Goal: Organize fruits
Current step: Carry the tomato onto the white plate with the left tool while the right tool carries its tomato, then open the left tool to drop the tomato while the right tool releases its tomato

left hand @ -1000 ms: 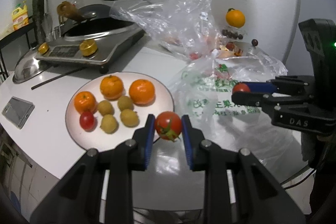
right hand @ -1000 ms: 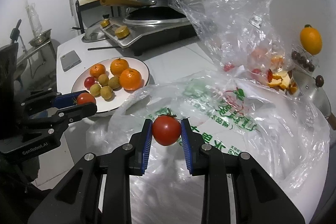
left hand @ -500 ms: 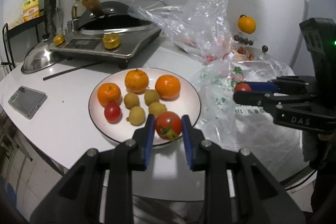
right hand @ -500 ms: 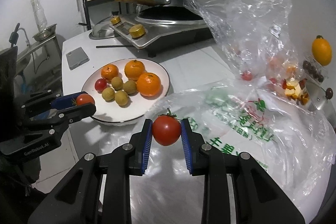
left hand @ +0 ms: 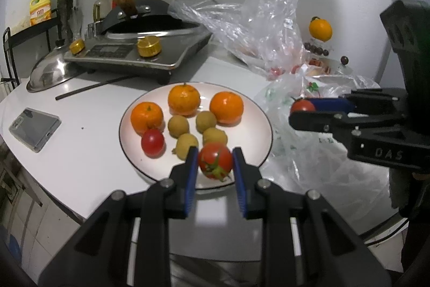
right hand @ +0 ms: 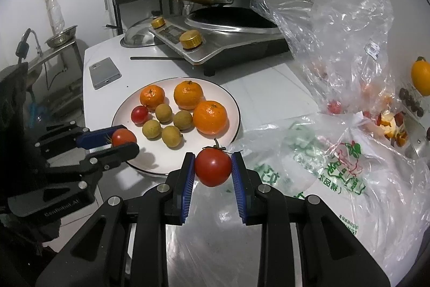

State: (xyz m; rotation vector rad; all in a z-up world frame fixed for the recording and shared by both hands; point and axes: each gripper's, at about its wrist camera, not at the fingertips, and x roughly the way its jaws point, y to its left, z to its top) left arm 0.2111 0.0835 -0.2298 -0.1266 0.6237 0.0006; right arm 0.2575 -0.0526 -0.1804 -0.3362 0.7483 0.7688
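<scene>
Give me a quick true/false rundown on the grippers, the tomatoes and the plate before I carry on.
1. The left gripper is shut on a tomato. True.
2. The right gripper is empty. False: it is shut on its own tomato.
3. The plate holds three oranges. True.
4. The plate already holds no tomato. False: one small tomato lies beside an orange.
5. The phone lies on the plate. False: it lies on the table, apart from it.
</scene>
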